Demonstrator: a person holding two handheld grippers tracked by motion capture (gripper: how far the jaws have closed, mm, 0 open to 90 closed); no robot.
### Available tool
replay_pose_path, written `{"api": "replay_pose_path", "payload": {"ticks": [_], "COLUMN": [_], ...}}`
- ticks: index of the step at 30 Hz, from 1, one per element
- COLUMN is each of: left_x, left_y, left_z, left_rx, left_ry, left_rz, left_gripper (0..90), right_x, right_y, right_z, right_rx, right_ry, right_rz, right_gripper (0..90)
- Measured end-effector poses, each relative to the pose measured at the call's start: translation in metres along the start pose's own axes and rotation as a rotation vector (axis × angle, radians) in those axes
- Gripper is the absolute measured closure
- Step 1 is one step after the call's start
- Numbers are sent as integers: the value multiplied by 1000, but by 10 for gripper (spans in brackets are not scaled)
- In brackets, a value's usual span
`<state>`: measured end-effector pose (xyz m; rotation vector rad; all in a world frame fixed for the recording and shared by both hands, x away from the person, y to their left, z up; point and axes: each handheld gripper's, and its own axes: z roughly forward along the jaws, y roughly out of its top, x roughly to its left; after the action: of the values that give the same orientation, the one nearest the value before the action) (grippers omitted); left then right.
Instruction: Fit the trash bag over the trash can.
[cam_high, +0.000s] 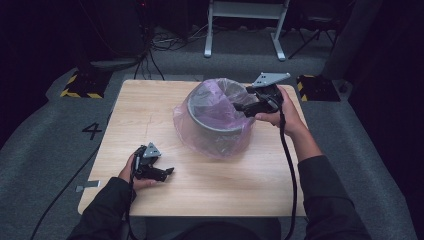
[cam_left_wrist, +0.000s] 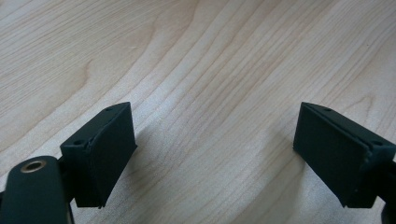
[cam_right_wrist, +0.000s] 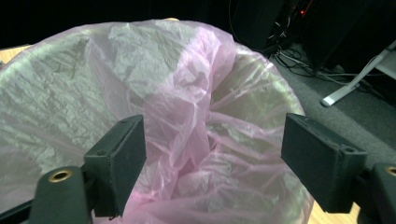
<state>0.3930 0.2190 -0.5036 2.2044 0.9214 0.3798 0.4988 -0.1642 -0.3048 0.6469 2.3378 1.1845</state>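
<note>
Left claw (cam_high: 165, 172) rested low on the wooden table (cam_high: 150, 100), at about 7 o'clock from the bin. Jaws spread wide there, gripping nothing, just bare wood (cam_left_wrist: 210, 93) between them.

Sat near the middle of the table, a bit toward 1 o'clock: a grey bin (cam_high: 215, 117) with a thin pink bag (cam_high: 210, 140) draped inside and over its rim. Looked very light, soft and crinkly, that bag, and probably slippery too. Easy to tear if tugged hard. Best pinched at a loose fold near the rim, not down deep where it bunched up. Looked stiffer and heavier, the bin, so likely to stay put under a gentle pull.

Right claw (cam_high: 240, 107) hovered at the bin's rim, at about 3 o'clock. Jaws wide apart here too, let go of everything. Seen between them, a thick twisted fold of the pink bag (cam_right_wrist: 196, 107), close but not squeezed by either pad.
</note>
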Motion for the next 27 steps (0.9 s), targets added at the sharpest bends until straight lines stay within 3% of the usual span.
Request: {"api": "replay_pose_path", "payload": {"ticks": [21, 27], "left_x": [0, 0], "left_y": [0, 0], "left_z": [0, 0], "left_rx": [0, 0], "left_ry": [0, 0], "left_rz": [0, 0], "left_gripper": [126, 126], "right_x": [12, 15], "right_y": [-6, -13], "right_z": [-17, -24], "right_rx": [-7, -19], "right_ry": [0, -25], "right_rz": [-40, -35], "right_gripper": [205, 194]}}
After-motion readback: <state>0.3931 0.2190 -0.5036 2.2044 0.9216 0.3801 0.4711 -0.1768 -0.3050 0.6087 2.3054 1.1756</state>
